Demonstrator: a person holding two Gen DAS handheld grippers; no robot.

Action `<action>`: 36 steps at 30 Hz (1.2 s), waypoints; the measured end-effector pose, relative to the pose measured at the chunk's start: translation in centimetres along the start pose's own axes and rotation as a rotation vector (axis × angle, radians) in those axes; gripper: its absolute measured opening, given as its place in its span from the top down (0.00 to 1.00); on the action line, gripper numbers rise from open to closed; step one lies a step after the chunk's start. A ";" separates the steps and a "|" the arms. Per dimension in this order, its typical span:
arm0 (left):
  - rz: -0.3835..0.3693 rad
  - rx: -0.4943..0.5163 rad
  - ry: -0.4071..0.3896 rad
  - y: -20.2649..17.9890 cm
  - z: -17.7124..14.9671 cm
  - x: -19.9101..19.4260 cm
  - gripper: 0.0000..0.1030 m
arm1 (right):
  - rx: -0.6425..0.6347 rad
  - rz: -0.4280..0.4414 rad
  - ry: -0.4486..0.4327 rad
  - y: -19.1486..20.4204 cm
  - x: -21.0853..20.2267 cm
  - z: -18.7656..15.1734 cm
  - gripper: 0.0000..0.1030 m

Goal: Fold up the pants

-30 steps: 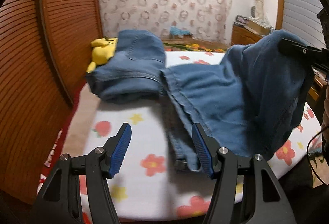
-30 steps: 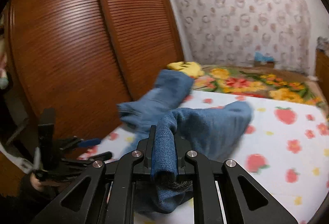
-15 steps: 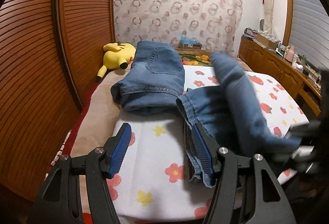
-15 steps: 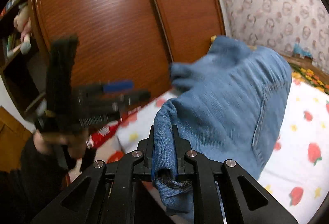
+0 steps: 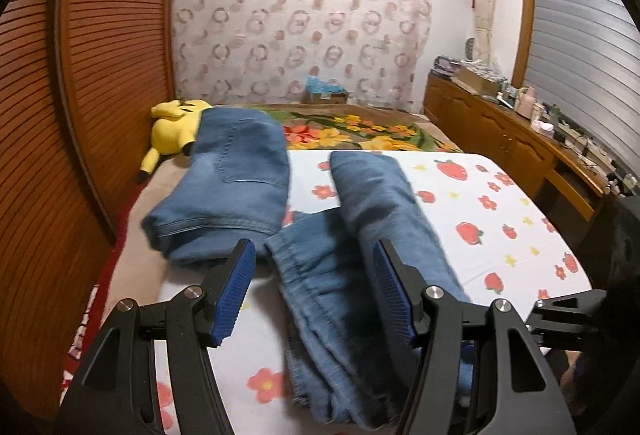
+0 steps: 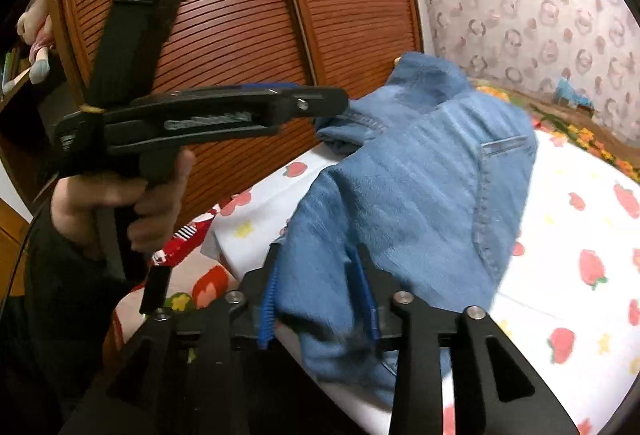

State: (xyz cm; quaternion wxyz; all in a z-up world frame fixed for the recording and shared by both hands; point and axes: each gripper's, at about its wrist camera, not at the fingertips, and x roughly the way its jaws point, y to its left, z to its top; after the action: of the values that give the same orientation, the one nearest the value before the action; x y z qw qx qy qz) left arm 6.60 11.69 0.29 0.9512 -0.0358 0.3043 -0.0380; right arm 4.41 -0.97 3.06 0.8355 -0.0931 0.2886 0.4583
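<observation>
Blue denim pants [image 5: 340, 235] lie folded over on the flowered bed sheet [image 5: 500, 219]. The seat part with a back pocket [image 5: 228, 175] rests at the far left, the legs run toward me. My left gripper [image 5: 314, 295] is open and empty, hovering above the legs' near end. In the right wrist view my right gripper [image 6: 320, 299] has its jaws parted around the pants' [image 6: 420, 187] near edge, no longer pinching the cloth. The left gripper [image 6: 320, 101] shows there too, held in a hand above the bed's left edge.
A yellow plush toy [image 5: 176, 127] lies at the bed's far left by the slatted wooden wardrobe [image 5: 100, 75]. A floral blanket [image 5: 360, 127] covers the far end. A wooden dresser [image 5: 500, 131] with clutter lines the right wall.
The right gripper carried the pant legs down onto the bed toward the near edge, then opened its jaws and let go. The left gripper rose and tilted up a little.
</observation>
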 end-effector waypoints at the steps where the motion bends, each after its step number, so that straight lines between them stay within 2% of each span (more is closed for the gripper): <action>1: -0.006 -0.002 0.004 -0.2 0.1 0.2 0.40 | -0.006 -0.006 -0.003 0.3 -0.5 0.0 0.59; 5: -0.046 0.008 0.037 -1.3 0.4 1.7 0.40 | -0.005 -0.037 -0.025 0.7 -2.6 -0.2 0.59; 9: -0.097 0.039 0.078 -2.8 0.6 3.5 0.41 | 0.002 -0.122 -0.056 0.4 -3.7 -0.2 0.58; 12: -0.142 0.056 0.137 -3.6 0.5 5.1 0.57 | 0.027 -0.161 -0.065 -0.5 -3.7 -0.1 0.58; 13: -0.136 0.066 0.154 -3.8 0.3 5.5 0.66 | 0.031 -0.181 -0.068 -0.6 -3.7 0.0 0.58; 14: -0.126 0.078 0.164 -4.0 0.2 5.7 0.69 | 0.030 -0.197 -0.071 -0.7 -3.7 0.1 0.58; 18: -0.131 0.104 0.163 -4.1 -0.3 5.0 0.88 | 0.053 -0.222 -0.071 -1.2 -2.9 0.3 0.58; 19: -0.135 0.111 0.154 -4.2 -0.3 4.5 0.89 | 0.061 -0.224 -0.070 -1.3 -2.6 0.2 0.58; 25: -0.110 0.075 0.025 -3.9 -0.5 -1.0 0.91 | 0.093 -0.233 -0.070 -2.2 -2.3 0.5 0.58; 27: -0.083 0.057 0.006 -3.0 -1.2 -2.2 0.91 | 0.094 -0.235 -0.072 -2.3 -2.0 0.8 0.58; 29: -0.053 0.038 0.022 -1.9 -2.1 -2.3 0.91 | 0.092 -0.230 -0.072 -2.3 -1.5 1.2 0.58; 33: 0.031 0.000 0.111 0.7 -4.6 0.2 0.91 | 0.082 -0.208 -0.068 -3.2 -0.3 1.4 0.58; 36: 0.041 0.005 0.149 1.1 -5.5 1.9 0.91 | 0.078 -0.185 -0.057 -3.9 1.0 1.5 0.57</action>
State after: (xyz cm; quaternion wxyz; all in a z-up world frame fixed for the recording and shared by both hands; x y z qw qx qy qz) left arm 5.00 12.37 -5.37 0.9265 -0.0243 0.3748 -0.0215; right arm 8.60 -1.81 3.30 0.8850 -0.0735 0.2725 0.3702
